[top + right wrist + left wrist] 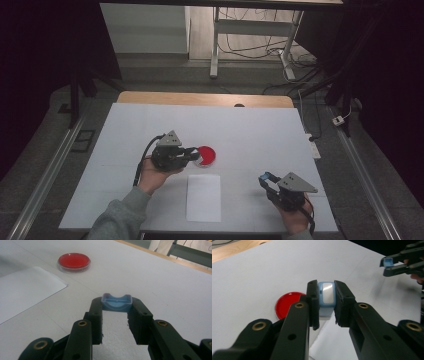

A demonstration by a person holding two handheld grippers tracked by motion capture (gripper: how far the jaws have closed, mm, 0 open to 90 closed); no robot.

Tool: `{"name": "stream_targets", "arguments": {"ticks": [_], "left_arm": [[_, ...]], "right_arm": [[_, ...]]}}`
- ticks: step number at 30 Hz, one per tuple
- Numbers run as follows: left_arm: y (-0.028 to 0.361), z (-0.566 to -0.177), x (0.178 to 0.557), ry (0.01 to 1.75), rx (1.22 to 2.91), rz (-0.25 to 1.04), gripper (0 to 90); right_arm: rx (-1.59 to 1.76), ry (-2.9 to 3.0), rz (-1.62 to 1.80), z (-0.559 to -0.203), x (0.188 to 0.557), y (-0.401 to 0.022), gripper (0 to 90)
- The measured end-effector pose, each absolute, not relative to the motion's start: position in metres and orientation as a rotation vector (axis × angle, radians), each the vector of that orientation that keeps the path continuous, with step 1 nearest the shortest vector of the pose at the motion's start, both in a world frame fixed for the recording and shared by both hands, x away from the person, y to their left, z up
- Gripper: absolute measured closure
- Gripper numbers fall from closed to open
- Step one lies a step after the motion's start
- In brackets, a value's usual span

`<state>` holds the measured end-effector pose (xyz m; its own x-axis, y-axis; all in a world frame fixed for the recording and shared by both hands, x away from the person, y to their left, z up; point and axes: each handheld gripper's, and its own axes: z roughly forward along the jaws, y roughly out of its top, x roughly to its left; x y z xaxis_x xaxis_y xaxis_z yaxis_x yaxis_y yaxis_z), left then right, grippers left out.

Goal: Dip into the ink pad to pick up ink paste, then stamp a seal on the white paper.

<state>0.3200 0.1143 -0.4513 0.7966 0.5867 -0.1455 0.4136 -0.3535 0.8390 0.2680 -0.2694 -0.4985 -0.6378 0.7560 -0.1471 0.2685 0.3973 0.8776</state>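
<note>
My left gripper (326, 300) is shut on a light blue block with a pale glossy face (326, 294), held a little above the table. In the high view the left gripper (195, 155) hangs right beside a round red dish (207, 156), which also lies just past its left jaw (286, 304). My right gripper (117, 305) is shut on a small blue cap-like piece (116, 302) with a curved top edge. The right gripper (265, 179) is near the table's front right, and its blue piece (268, 176) sits at the tips. From the left gripper view, the right gripper (390, 265) holds the blue piece (388, 261) at the far right.
A white paper sheet (203, 197) lies near the front edge, between the two hands, and at the left of the right gripper view (22, 292). The white tabletop (250, 130) ends in a wooden strip (205, 99) at the back. A desk frame and cables stand beyond.
</note>
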Motion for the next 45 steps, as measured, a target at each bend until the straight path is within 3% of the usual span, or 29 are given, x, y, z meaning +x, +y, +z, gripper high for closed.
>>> {"name": "stream_targets", "arguments": {"ticks": [45], "left_arm": [[0.114,-0.458,0.284,0.643,2.073,0.133,75.7]], "right_arm": [[0.857,2.128,1.199,-0.499,0.268,-0.268,65.0]]}}
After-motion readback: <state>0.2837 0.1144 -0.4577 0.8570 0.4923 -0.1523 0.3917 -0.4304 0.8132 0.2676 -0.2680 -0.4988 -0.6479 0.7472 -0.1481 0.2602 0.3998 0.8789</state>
